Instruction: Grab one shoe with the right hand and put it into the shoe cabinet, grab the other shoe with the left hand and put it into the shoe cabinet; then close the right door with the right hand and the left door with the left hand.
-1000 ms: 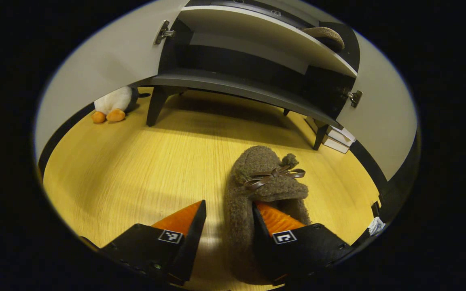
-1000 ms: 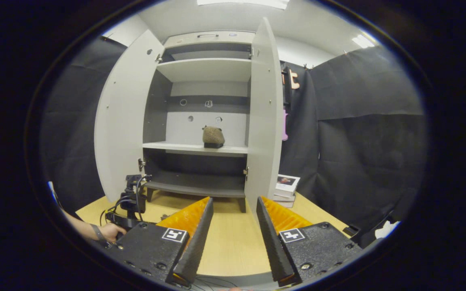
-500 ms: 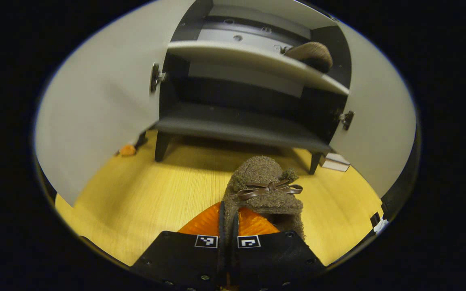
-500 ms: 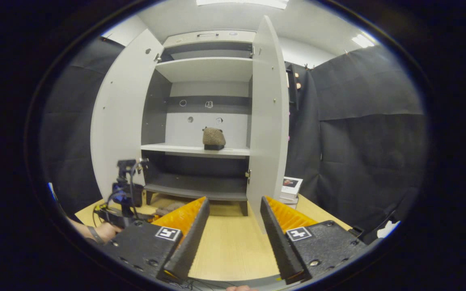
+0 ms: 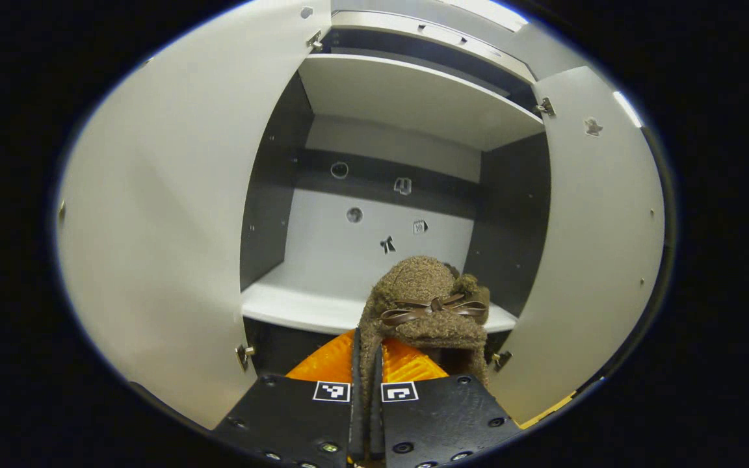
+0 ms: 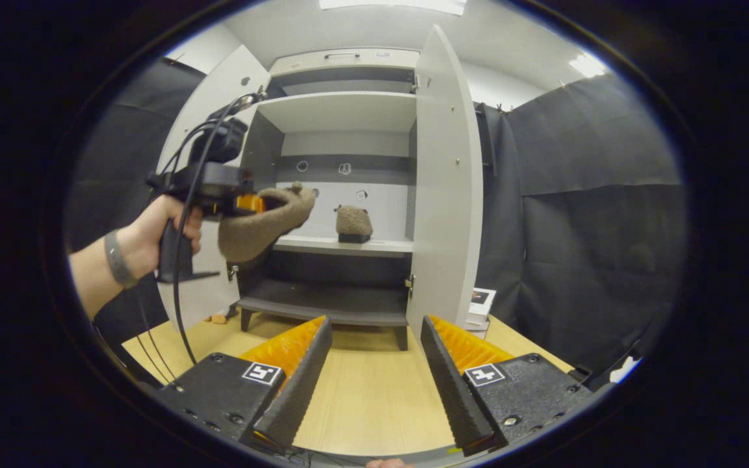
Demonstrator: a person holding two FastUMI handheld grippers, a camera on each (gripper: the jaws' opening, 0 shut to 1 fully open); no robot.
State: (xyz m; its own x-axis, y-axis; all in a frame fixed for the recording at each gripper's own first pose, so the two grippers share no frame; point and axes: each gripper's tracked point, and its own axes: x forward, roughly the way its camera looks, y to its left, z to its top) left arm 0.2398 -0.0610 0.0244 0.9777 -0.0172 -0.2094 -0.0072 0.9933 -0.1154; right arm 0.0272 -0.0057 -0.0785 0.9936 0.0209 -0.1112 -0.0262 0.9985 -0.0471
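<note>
left claw is clamped on the brown shoe, holding it in the air before the shoe cabinet's middle shelf. right claw gapes over the desk, gripping nothing. second shoe sits near that shelf's right end, both doors open.

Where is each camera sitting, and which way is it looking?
Left gripper view: rides the left hand-held gripper, raised before the open shoe cabinet, facing its middle shelf; its fingers pinch a brown fuzzy slipper.
Right gripper view: rides the right hand-held gripper, low and farther back, facing the cabinet; its fingers are spread apart, and a hand shows.
Both share the cabinet and that slipper; the other slipper sits shelved.
</note>
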